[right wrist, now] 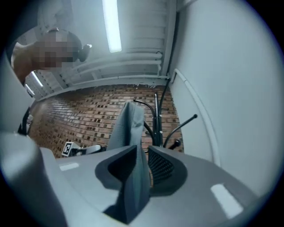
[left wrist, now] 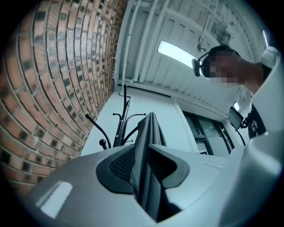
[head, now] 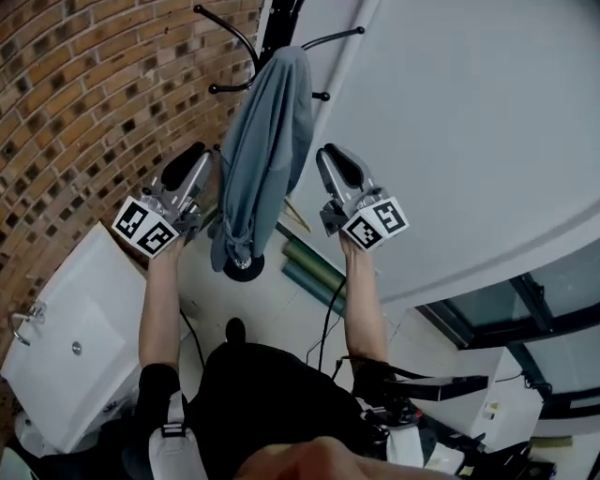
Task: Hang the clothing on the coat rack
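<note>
A blue-grey garment hangs in long folds from the top of the black coat rack, reaching almost to its base. My left gripper is at the garment's left edge and my right gripper just off its right side; both point up toward the hooks. In the left gripper view, the fabric runs down through the left gripper, with a dark gap on its right side. In the right gripper view, the cloth passes loosely through the right gripper, clear of the textured pad.
A brick wall curves along the left and a white wall stands on the right. A white cabinet sits at lower left. The rack's round base and green rolls lie on the floor below.
</note>
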`<state>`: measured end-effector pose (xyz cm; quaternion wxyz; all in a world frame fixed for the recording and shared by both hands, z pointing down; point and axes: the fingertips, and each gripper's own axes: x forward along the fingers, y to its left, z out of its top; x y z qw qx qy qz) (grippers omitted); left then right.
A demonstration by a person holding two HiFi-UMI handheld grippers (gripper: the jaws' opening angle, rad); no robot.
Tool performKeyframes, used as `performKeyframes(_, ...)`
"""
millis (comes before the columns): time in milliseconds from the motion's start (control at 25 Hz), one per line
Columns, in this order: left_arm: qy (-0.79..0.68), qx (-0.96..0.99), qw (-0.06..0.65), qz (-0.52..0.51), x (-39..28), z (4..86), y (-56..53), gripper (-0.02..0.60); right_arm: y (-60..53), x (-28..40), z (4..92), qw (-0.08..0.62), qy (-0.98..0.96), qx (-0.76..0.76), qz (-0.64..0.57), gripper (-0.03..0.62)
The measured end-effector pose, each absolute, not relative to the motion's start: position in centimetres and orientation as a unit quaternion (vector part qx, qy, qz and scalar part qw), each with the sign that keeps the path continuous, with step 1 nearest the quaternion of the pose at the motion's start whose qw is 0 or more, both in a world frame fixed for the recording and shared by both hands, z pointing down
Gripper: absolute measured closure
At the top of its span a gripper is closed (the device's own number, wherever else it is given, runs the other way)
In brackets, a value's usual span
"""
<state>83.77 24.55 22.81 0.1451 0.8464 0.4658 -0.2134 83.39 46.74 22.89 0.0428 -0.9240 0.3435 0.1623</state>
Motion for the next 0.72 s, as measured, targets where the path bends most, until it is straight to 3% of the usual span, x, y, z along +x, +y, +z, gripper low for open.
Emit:
performKeyframes(80, 0.443, 0.862, 0.125, -0.213, 80.8, 23.9, 23.8, 0.506, 49.4, 81.5, 25.4, 0.082, 0.302, -0.939, 0.144, 0.480)
performKeyframes(240, 0.416, 0.879, 0.128, -0.194, 72.1, 28.0, 23.8, 0.506, 52.5, 74.5, 32.0, 0.165, 0.271, -0.943, 0.098, 0.481)
performKeyframes(480, 0.441, 0.882, 0.144, -0.080, 57.4, 38.6, 26.4, 0.506, 51.9, 63.8, 41.2, 0.266, 0.296, -0.916, 0.045, 0.499)
performKeyframes(720, 0.420, 0.899, 0.105, -0.066, 51.1, 37.0, 24.3, 0.508, 47.3, 57.3, 43.1, 0.327, 0.326, -0.887, 0.026, 0.505)
